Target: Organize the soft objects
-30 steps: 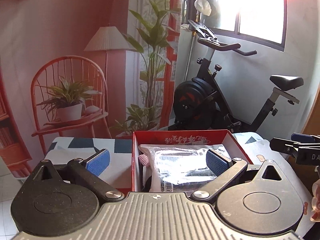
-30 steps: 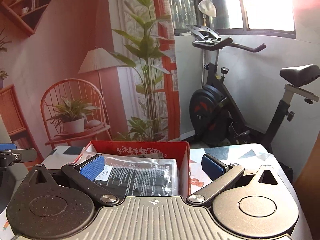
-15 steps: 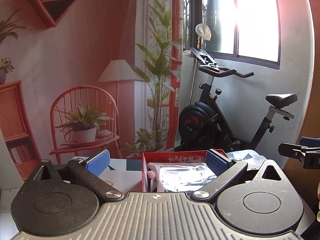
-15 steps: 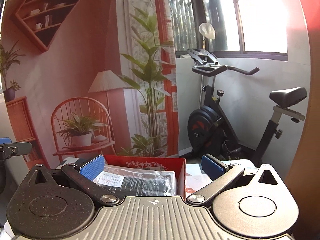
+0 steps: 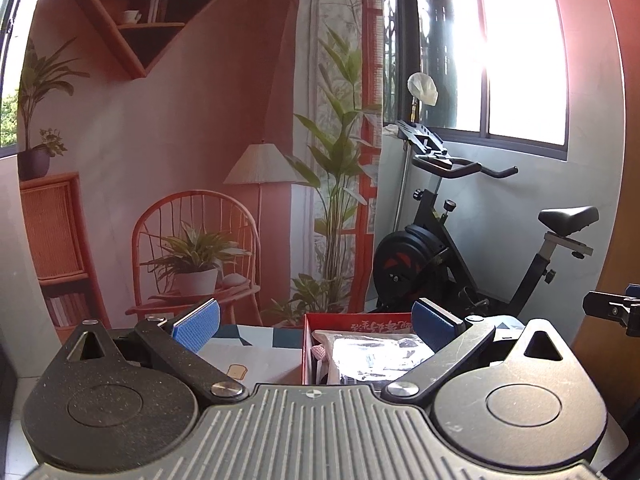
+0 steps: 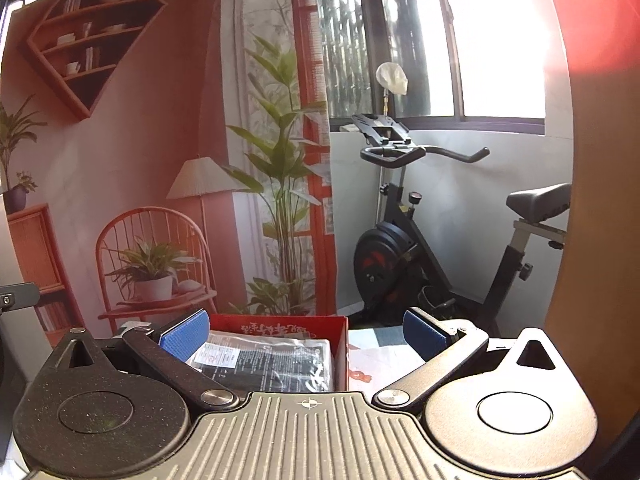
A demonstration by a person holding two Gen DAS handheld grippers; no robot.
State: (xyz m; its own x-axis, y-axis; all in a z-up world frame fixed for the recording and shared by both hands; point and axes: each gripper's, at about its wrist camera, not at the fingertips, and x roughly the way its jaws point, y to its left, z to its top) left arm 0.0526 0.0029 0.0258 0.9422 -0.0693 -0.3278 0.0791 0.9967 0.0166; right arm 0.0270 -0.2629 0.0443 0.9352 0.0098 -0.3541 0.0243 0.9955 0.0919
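Table (image 5: 256, 344): covered with a patterned cloth, pale ground with blue-grey and dark geometric patches plus small cartoon prints (toast motif near left side). Red cardboard box (image 5: 360, 322) rests directly on it, open top, printed lettering on far inner wall. In the right wrist view the cloth (image 6: 380, 354) continues right of the box (image 6: 280, 324).

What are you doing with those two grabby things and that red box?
A person holds a gripper in each hand, tidying soft things into the red box on the table. Right now both the left gripper and the right gripper are open and empty, raised above the table in front of the box. A plastic-wrapped package lies in the box, with something pink tucked beside it.
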